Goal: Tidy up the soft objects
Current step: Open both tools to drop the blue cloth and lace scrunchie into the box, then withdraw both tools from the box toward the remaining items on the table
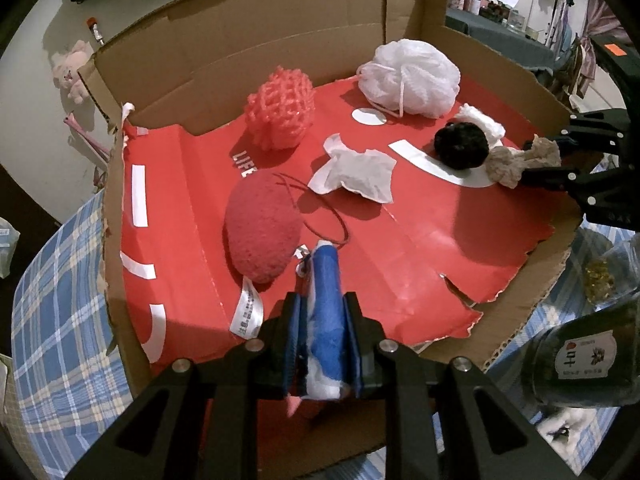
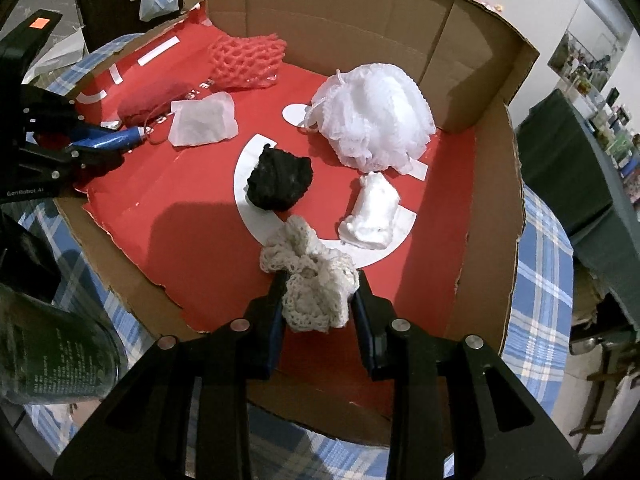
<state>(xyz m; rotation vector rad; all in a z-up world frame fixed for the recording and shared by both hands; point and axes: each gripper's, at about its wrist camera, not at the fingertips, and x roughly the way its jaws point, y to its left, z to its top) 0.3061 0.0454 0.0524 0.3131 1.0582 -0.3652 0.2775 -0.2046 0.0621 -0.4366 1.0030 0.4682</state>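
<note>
A desk (image 1: 56, 320) under a blue plaid cloth (image 2: 540, 264) carries an open cardboard box (image 1: 280, 32) with a red floor, and a dark green jar (image 1: 584, 360) just beside it.
</note>
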